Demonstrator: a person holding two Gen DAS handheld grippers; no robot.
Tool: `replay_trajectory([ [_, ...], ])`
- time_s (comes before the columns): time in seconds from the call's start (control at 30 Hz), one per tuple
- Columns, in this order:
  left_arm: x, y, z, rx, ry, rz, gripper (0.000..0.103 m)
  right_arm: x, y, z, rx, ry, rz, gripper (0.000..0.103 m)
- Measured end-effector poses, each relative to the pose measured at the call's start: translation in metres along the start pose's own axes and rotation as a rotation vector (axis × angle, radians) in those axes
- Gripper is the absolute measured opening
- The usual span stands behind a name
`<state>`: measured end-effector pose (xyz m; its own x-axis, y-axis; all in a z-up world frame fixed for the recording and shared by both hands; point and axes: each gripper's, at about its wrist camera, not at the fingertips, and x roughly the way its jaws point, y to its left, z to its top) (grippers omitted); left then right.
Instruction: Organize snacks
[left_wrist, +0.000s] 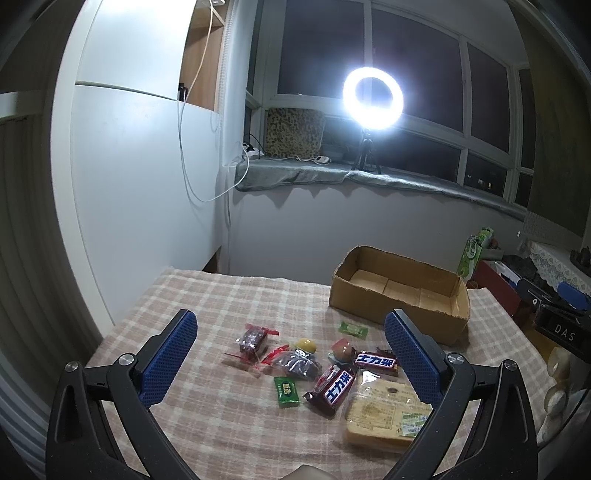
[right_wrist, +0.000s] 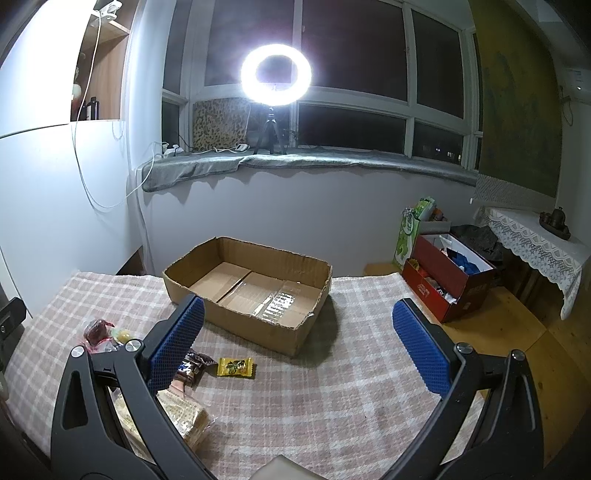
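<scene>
An open, empty cardboard box stands on the checked tablecloth, also in the right wrist view. Loose snacks lie in front of it: two dark chocolate bars, a wrapped bread pack, a green candy, red-wrapped sweets and a small green packet. My left gripper is open and empty above these snacks. My right gripper is open and empty above bare cloth, in front of the box. A yellow candy lies just ahead of its left finger, which hides part of the snack pile.
A bright ring light on a tripod stands on the window sill behind the table. A red box of items and a green bag sit on the floor to the right. A white wall panel borders the table's left side.
</scene>
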<state>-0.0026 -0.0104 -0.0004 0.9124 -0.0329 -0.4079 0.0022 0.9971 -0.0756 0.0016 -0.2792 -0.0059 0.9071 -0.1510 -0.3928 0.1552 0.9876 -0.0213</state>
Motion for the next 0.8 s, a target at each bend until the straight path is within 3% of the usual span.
replay_trajectory([
  [0.8,0.0004,0.0013,-0.0018,0.002,0.011,-0.010,0.101,0.0033,-0.0023,-0.0026,0.005,0.011,0.001,0.103],
])
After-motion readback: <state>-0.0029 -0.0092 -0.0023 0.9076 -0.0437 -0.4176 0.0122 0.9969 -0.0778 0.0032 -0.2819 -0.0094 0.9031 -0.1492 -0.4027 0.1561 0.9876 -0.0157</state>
